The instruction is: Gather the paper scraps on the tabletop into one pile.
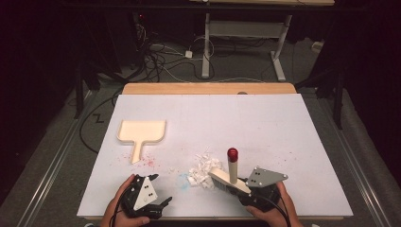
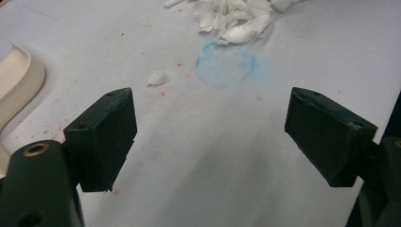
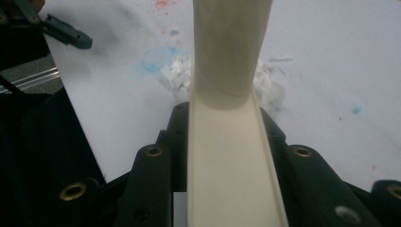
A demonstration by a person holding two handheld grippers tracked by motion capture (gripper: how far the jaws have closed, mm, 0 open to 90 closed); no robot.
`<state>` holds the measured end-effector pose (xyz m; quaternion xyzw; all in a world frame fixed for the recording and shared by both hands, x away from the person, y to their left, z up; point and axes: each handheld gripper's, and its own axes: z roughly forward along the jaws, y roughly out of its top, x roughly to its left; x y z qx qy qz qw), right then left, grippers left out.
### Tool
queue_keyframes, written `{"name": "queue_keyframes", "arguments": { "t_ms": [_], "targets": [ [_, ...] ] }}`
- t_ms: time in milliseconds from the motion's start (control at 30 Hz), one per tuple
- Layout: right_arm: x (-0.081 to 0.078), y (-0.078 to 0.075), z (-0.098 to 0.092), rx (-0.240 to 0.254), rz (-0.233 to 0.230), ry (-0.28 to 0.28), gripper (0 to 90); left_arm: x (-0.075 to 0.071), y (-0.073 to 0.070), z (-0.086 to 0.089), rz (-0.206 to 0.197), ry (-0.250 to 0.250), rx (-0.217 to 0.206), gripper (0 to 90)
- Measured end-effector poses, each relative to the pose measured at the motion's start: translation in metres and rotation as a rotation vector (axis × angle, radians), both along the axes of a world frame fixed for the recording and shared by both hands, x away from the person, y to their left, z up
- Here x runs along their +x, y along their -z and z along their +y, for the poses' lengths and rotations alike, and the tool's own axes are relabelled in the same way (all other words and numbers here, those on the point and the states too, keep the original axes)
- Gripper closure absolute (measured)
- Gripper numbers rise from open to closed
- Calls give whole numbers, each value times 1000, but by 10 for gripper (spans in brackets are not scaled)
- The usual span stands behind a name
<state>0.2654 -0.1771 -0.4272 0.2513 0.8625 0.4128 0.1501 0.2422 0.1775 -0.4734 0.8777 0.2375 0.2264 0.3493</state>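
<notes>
Right gripper (image 1: 247, 189) clamps cream plastic brush (image 1: 229, 181); sweep white paper scraps (image 1: 203, 173) toward cream plastic dustpan (image 1: 141, 132) (bristles low); left gripper (image 1: 163, 204) open, empty.

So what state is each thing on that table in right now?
Left gripper: open, holding nothing, jaws wide apart.
Right gripper: shut on the brush.
Brush: gripped by its cream back, handle upright, beside the scraps.
Paper scraps: heaped in a loose pile.
Dustpan: lying flat, empty, untouched.

Smooth cream plastic brush (image 1: 230, 180) and dustpan (image 1: 141, 132), crumpled white paper scraps (image 1: 202, 173), matt table cover (image 1: 283, 127)
</notes>
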Motion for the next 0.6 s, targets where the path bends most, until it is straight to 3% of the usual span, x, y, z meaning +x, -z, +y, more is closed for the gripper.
{"name": "queue_keyframes", "arguments": {
  "t_ms": [133,267,467,600],
  "targets": [
    [3,-7,5,10,-30,-10,676,-1,-1,1,-10,-2,1,167],
    [-3,-14,-6,33,-22,-35,675,-2,-1,2,-12,-6,-1,167],
    [-17,-27,-21,65,-70,-82,675,-2,-2,1,-16,-8,1,166],
    [-25,-31,-30,30,-71,-109,675,-3,-2,2,-18,-10,-3,167]
  ]
}}
